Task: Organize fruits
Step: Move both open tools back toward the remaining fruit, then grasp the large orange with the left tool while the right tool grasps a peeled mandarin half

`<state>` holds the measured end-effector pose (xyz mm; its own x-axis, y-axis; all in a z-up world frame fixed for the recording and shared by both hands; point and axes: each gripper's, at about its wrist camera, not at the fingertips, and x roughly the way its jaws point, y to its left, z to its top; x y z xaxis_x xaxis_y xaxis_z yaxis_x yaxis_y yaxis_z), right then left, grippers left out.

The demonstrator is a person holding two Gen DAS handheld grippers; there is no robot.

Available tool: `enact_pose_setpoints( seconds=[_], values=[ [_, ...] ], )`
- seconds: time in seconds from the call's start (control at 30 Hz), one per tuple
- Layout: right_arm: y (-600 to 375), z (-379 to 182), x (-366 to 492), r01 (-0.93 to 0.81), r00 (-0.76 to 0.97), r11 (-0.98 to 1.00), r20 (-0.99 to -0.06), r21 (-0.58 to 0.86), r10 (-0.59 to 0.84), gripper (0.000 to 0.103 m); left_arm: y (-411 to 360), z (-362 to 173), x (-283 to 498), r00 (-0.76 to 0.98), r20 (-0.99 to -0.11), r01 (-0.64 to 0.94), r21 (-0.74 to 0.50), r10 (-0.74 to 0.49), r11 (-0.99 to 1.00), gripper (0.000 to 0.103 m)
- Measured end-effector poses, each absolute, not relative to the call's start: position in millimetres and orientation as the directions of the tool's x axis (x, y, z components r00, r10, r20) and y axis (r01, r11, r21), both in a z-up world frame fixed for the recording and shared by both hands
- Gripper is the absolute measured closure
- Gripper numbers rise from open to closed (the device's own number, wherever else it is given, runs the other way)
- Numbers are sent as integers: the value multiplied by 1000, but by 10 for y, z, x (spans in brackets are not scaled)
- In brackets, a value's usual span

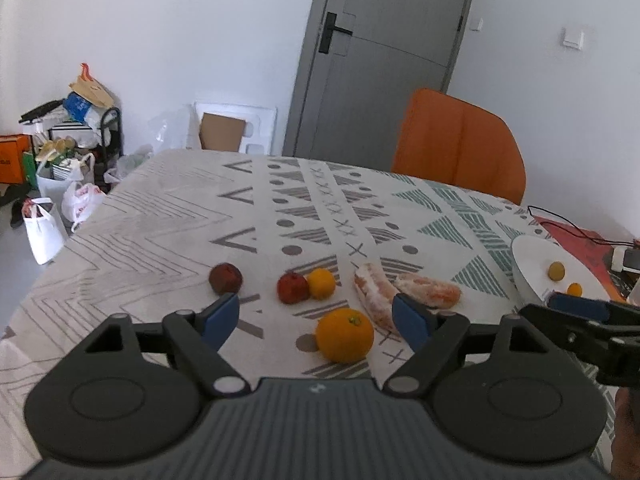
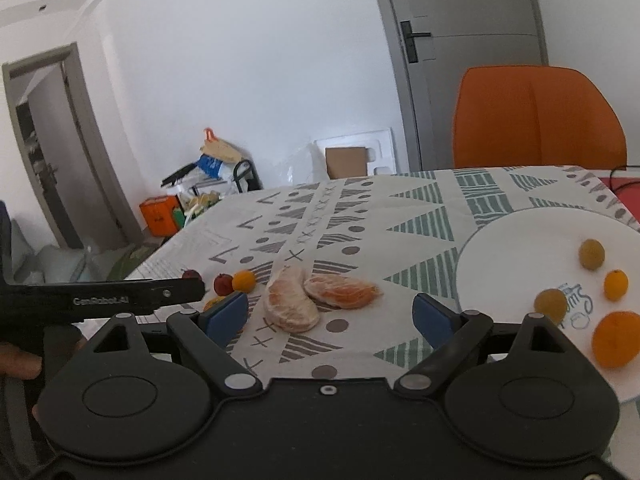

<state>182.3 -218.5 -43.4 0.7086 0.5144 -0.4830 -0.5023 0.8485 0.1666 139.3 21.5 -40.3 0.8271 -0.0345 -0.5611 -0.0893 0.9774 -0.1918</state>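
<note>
While four small fruits already lie on the white plate (image 2: 516, 240) (one orange (image 2: 615, 338) nearest, two dull yellow-green fruits (image 2: 551, 305), one little orange kumquat-like fruit (image 2: 615, 285)), the sorting reads as partly done, roughly half by count

Item, left gripper (image 1: 316, 320): jaws spread wide, nothing held, hovering low over the bench (image 1: 160, 220)

Item, right gripper (image 2: 330, 314): jaws likewise wide apart, empty, poised between the loose fruit and the plate

Item, large orange (image 1: 345, 335): on the cloth, nearest the left gripper, just ahead of its open jaws; round, no long axis to speak of, stem dimple facing up

Item, two peeled citrus segments (image 1: 376, 296): touching at their far ends, forming a shallow V; near one runs long axis near-to-far, leaning left at its far end; the other (image 1: 430, 290) lies crosswise, tip toward the plate

Item, small orange fruit (image 1: 321, 283) and red fruit (image 1: 292, 288): touching, farther back

Item, dark red fruit (image 1: 225, 278): alone, to the left, apart from the pair

Remaining, by judgement: six pieces on the cloth yet to join the plate at right
</note>
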Motion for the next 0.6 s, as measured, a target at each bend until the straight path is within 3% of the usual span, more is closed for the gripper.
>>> enact_pose_setpoints(
  seconds=[0.13,0.37,0.5,0.6],
  values=[
    [-2123,-438,1880,-516,696,841,-492,162,523,17,169,-454,1426,826,-561,-66,-189,-53,980,24],
    [-2045,-460,1963,-524,684,838,-512,152,520,18,152,-590,1519,802,-591,-46,-204,-86,978,45],
    [-2001,-489,1999,-529,674,836,-527,147,518,18,179,-669,1574,794,-600,-47,-228,-102,972,51],
    [-1966,-526,2023,-533,664,834,-542,141,515,18,175,-706,1591,797,-594,-40,-227,-106,973,63]
  ],
)
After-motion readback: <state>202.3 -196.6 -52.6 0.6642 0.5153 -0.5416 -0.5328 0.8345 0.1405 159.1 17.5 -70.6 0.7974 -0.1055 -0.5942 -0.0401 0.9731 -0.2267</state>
